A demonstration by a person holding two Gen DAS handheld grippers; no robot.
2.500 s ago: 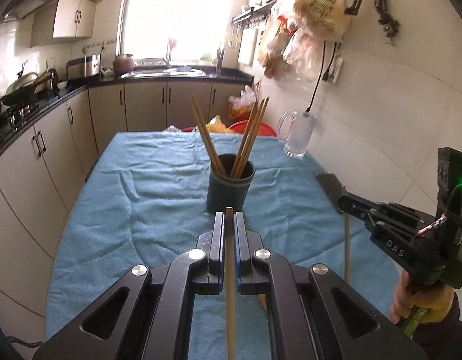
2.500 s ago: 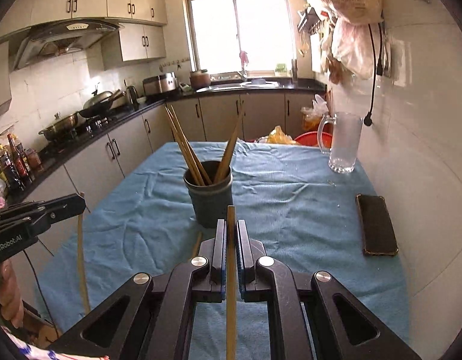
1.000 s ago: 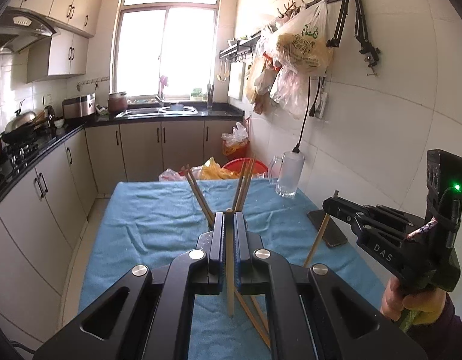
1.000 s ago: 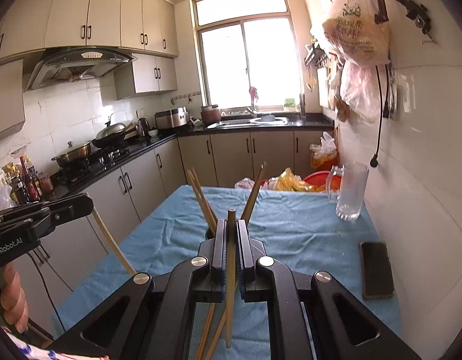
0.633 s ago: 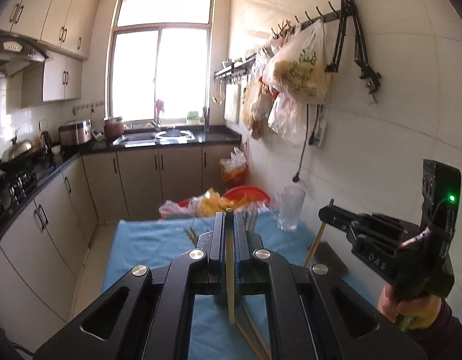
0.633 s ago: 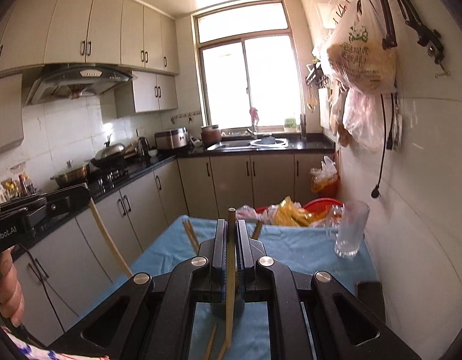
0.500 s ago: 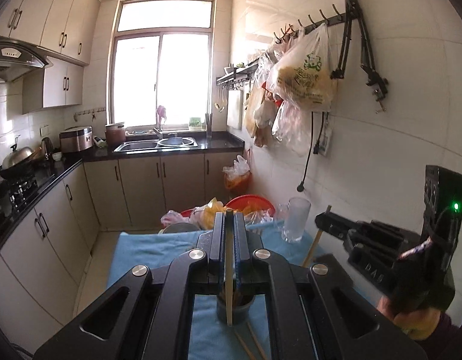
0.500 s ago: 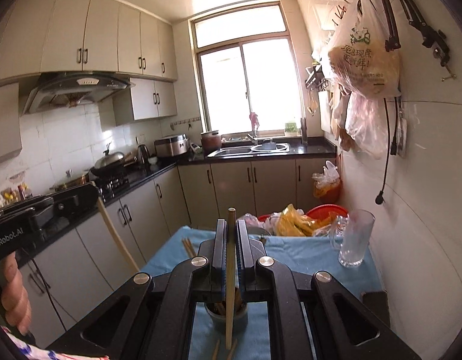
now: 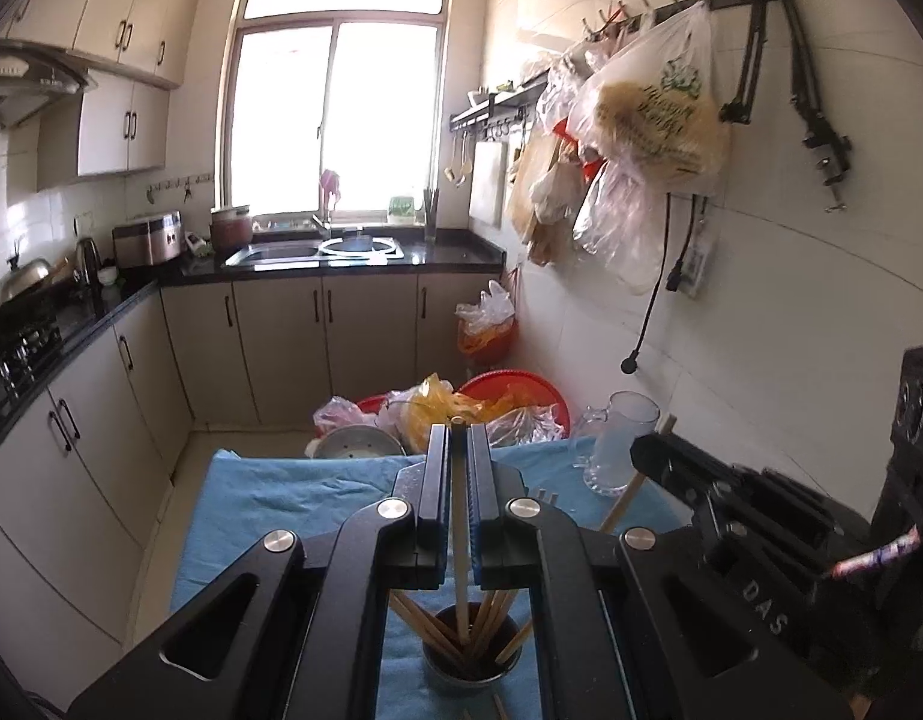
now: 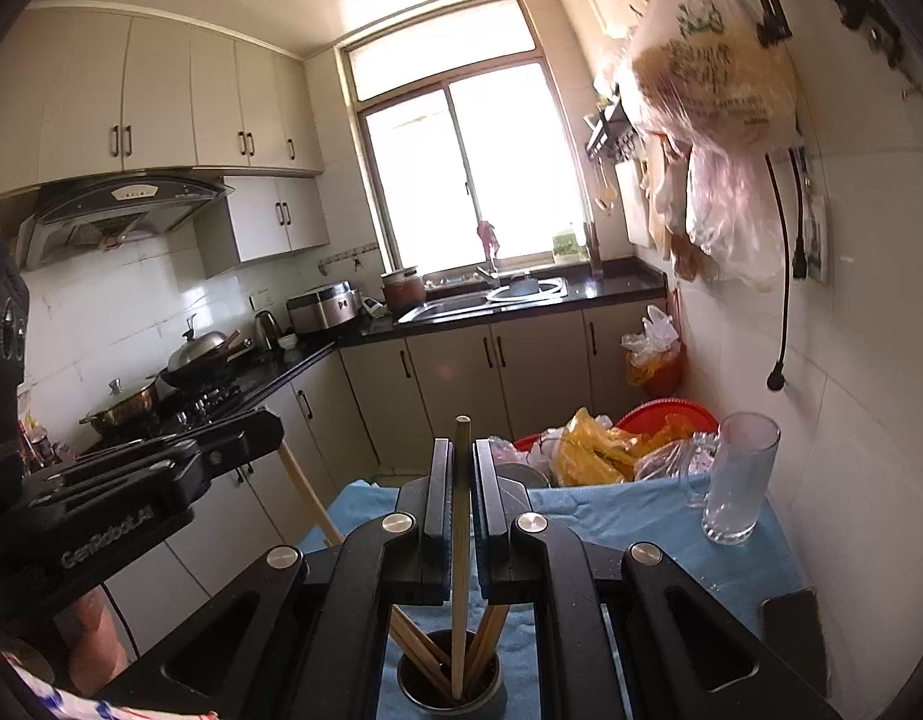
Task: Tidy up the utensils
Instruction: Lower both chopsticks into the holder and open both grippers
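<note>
one holder (image 9: 469,669), one glass mug (image 9: 619,450), two tongs (image 9: 458,450)

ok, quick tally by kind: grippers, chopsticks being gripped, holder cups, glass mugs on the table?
Grippers: 2, left gripper and right gripper
Gripped chopsticks: 2, left chopstick and right chopstick
Holder cup: 1
Glass mug: 1
Total: 6
The chopsticks already in the cup overlap too much to count.
</note>
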